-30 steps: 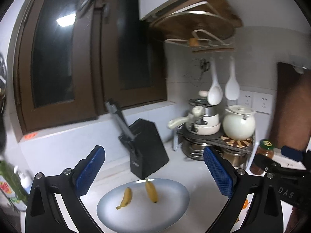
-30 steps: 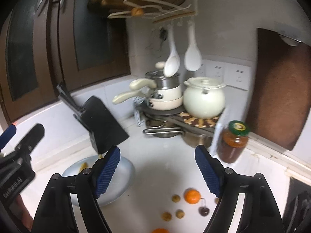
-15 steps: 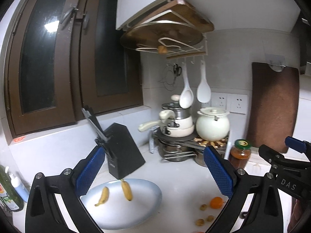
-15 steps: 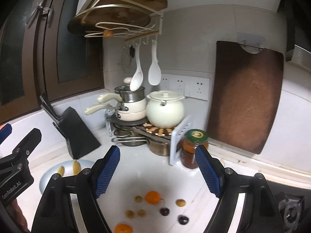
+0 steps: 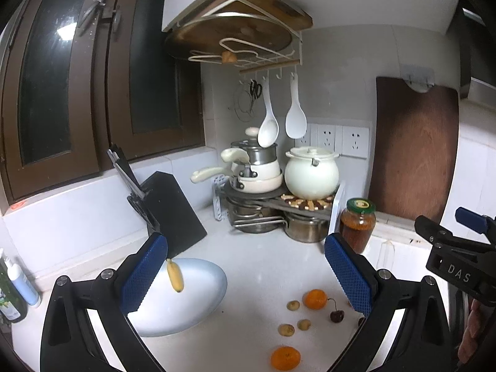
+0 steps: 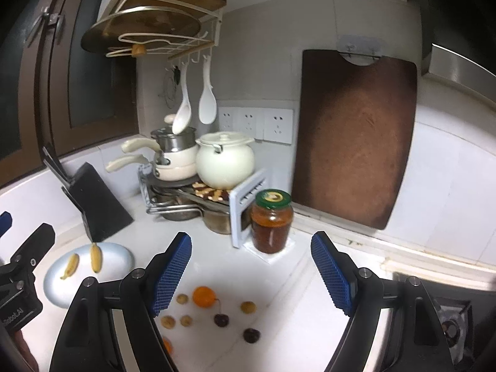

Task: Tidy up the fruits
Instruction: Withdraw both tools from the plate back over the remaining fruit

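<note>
Banana (image 5: 175, 276) on plate (image 5: 204, 297); oranges (image 5: 314, 299), cherry (image 5: 337, 316) loose on counter (image 5: 263, 266).

Both views are dim and indoor, lit from overhead. The white table (image 5: 266, 266) is the brightest surface and washes out toward its near edge. A ceiling lamp glares as a white spot in the dark window pane (image 5: 66, 32). The fisheye lens bends the window frame and wall into curves, and the corners go black. The hanging cutting board (image 6: 356, 136) looks soft and slightly smeared; small fruits on the table are mildly blurred.
</note>
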The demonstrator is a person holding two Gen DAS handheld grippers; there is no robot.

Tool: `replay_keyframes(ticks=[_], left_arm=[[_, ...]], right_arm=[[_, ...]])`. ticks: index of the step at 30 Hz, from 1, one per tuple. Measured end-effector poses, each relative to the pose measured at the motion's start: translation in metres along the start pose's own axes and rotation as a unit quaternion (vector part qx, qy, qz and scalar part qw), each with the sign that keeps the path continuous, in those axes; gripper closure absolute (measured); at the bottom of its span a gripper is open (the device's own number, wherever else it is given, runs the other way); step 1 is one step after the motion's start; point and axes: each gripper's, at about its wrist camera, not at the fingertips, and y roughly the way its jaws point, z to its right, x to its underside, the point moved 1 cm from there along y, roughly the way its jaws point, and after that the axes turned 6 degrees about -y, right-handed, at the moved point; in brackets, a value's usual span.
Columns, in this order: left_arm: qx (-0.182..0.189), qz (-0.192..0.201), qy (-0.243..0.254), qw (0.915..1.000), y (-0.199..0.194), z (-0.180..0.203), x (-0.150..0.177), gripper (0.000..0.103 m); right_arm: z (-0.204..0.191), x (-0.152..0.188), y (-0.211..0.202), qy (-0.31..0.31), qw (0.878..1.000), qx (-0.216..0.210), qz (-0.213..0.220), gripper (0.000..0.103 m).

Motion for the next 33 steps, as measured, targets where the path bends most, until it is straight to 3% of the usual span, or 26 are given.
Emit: replay_keyframes(ticks=[15, 33], left_arm=[[0.002, -0.088, 0.028, 0.9957, 0.028, 0.031, 0.053, 0.000], [0.001, -0.196, 0.027, 0.9802, 0.067, 0.044, 0.123, 0.002]], right_arm=[[0.027, 0.047, 0.036, 0.001, 0.998, -0.013, -0.068, 0.023], [0.018, 0.112, 0.096, -0.016, 0.982, -0.082, -0.170, 0.024]])
